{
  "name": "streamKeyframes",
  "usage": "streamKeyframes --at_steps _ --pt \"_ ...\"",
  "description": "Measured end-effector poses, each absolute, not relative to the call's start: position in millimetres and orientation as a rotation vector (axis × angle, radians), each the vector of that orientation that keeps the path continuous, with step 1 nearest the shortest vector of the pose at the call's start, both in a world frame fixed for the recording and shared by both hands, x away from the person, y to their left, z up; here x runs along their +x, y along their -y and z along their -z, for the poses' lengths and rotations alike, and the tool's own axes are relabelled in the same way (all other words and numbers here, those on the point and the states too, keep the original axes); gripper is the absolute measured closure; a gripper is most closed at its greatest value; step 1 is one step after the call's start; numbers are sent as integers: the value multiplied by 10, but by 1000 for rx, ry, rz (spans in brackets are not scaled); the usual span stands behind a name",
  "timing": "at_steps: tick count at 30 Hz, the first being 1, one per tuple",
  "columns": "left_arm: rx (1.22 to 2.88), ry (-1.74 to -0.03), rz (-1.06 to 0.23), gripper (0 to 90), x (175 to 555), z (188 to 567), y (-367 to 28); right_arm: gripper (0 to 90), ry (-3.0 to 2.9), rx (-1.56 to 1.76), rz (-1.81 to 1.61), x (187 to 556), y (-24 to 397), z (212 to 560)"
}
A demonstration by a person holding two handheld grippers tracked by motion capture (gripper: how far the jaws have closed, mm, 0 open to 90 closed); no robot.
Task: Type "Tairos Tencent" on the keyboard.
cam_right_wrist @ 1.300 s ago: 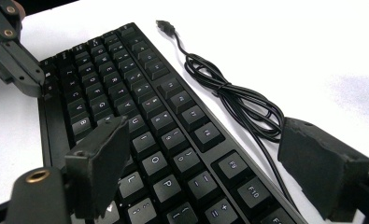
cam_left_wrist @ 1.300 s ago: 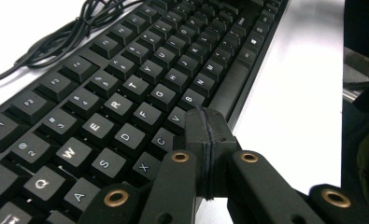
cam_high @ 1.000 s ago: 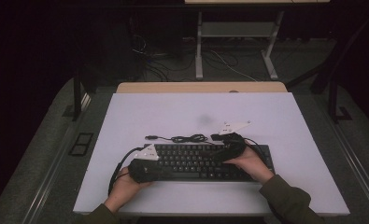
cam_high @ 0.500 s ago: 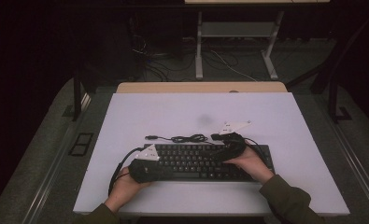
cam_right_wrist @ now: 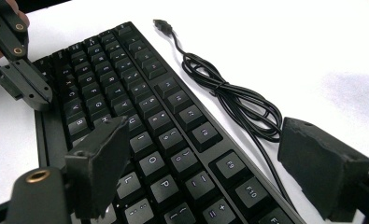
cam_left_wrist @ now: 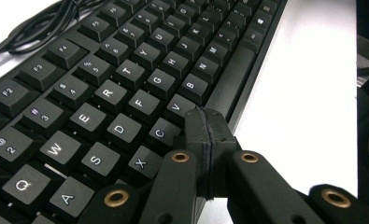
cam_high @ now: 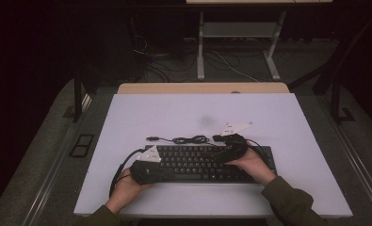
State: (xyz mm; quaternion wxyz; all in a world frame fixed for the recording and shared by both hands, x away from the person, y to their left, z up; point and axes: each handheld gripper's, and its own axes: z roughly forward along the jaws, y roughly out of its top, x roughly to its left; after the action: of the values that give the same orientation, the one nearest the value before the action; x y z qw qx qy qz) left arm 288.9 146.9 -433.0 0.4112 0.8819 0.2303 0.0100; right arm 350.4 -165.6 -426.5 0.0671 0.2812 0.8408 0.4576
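One keyboard (cam_high: 207,162), lengthwise left-right

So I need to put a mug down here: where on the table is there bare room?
The table is bare across its far half, beyond the coiled cable, and on the strips left and right of the keyboard. The near middle is crowded: keyboard, left gripper and right gripper over the keys, both hands at the front edge.

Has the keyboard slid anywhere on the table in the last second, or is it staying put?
No. In the high view the keyboard lies at the same spot, judged against the table's near edge and the faint dark smudge on it.
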Motion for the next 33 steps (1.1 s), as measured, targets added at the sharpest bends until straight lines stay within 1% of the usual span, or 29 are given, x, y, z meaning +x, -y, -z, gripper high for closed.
streamKeyframes --at_steps 10,16,23,28,33 --pt "2204 -571 -33 889 2891 4293 -1478 165 -2537 848 -1378 3502 1654 4270" --pt "2184 -588 -49 847 2908 4269 -1500 165 -2535 850 -1380 3504 1657 4272" --pt "2159 -612 -69 747 2941 4249 -1523 165 -2536 849 -1379 3505 1662 4274" --pt "2135 -643 -107 647 2984 4232 -1528 165 -2534 857 -1382 3505 1667 4270" --pt "2124 -655 -141 528 3035 4226 -1531 165 -2535 858 -1382 3503 1669 4272"
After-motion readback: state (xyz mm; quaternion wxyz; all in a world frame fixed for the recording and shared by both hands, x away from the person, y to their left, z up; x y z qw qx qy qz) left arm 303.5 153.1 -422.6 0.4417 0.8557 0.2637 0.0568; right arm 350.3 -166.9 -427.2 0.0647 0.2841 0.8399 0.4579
